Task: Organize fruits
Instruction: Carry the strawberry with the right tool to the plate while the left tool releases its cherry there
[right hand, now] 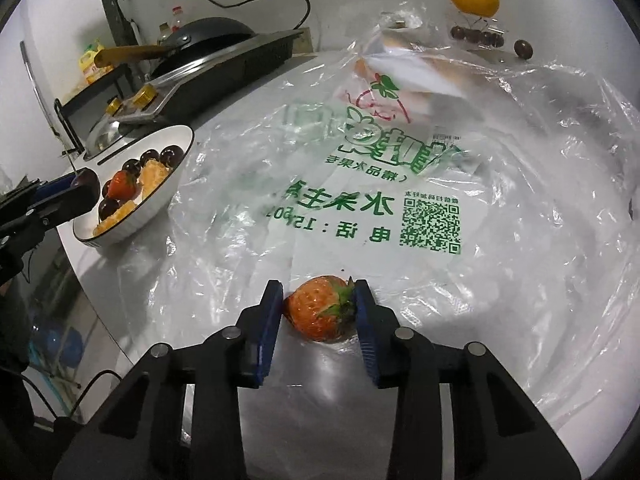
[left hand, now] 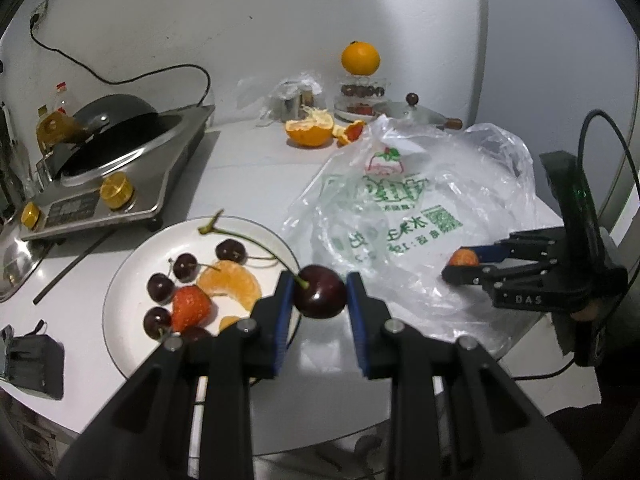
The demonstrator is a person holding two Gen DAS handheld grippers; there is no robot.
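Cherry (left hand: 320,297) clenched in left gripper (left hand: 318,300) beside plate (left hand: 120,280) rim, right gripper (right hand: 318,312) grasping strawberry (right hand: 318,308) on plastic bag (right hand: 400,200).

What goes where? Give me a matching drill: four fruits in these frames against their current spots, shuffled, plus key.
Things:
1. cherry
2. strawberry
3. whole orange
4. tangerine segment

Places:
A. on top of the stacked glass containers by the wall
B. lying on the white plate
C. between the left gripper fingers
D. between the right gripper fingers, on the plastic bag

Pairs: 1-C, 2-D, 3-A, 4-B
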